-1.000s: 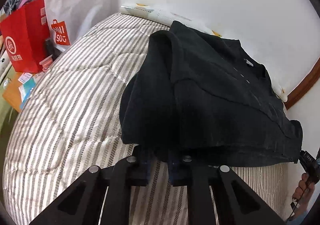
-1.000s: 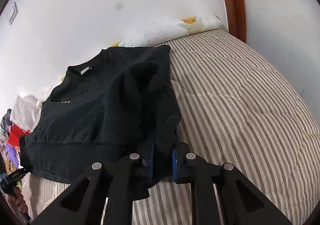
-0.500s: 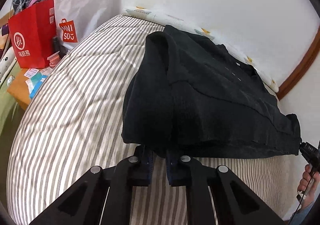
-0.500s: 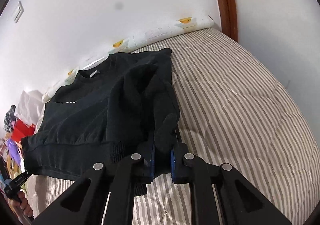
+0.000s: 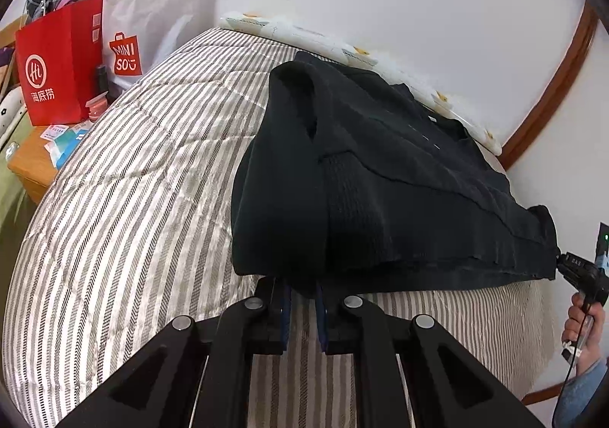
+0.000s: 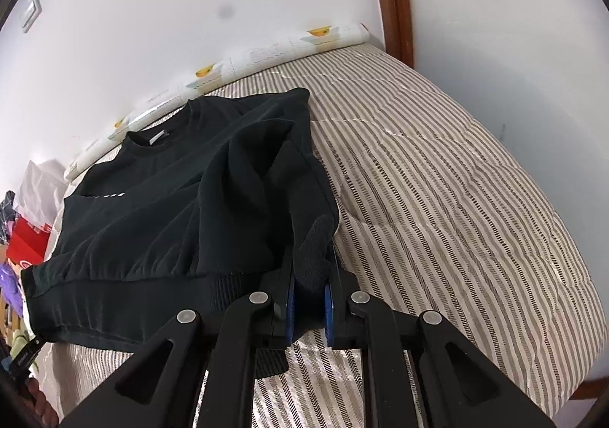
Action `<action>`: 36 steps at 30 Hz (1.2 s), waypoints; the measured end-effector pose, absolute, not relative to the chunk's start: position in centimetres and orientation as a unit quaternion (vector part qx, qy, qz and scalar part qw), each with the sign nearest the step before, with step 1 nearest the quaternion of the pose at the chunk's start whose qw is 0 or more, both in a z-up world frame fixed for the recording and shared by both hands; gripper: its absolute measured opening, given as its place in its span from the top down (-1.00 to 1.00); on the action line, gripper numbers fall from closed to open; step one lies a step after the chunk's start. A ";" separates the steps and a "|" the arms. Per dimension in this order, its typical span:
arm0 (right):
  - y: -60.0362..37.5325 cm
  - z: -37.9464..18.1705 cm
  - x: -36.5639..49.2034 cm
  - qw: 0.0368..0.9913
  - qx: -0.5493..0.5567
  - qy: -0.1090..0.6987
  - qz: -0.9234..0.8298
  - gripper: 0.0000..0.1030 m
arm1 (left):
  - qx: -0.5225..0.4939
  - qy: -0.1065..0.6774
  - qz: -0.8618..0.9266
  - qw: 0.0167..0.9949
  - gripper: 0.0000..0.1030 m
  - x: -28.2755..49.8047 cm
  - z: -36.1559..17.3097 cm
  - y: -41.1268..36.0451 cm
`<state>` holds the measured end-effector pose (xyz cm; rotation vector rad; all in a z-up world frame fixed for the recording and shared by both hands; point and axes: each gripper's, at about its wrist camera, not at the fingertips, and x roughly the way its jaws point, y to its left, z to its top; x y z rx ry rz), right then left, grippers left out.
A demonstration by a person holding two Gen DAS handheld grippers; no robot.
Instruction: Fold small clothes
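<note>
Holding entry: one black sweatshirt [image 5: 399, 177], lying on a striped bed [image 5: 133, 199], neck toward the wall, ribbed hem toward the holder. Left gripper [image 5: 303, 308]: jaws narrow, pinching the hem's left corner. Right gripper [image 6: 309, 308]: jaws narrow, pinching the right corner with a bunched cuff. Hem hangs stretched between the two, running crosswise; body extends straight ahead of both jaws, so neither hand is nearer. Judged next: carry hem forward to the neck. Nearby: red bag [image 5: 57, 62], white bag [image 5: 152, 13].
</note>
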<state>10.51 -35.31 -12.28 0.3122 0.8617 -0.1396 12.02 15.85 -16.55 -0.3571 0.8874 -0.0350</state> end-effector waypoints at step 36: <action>-33.9 -14.9 5.3 0.882 0.078 0.462 -0.062 0.54 | -0.137 0.449 -0.028 0.882 0.73 9.8 -16.1 13.5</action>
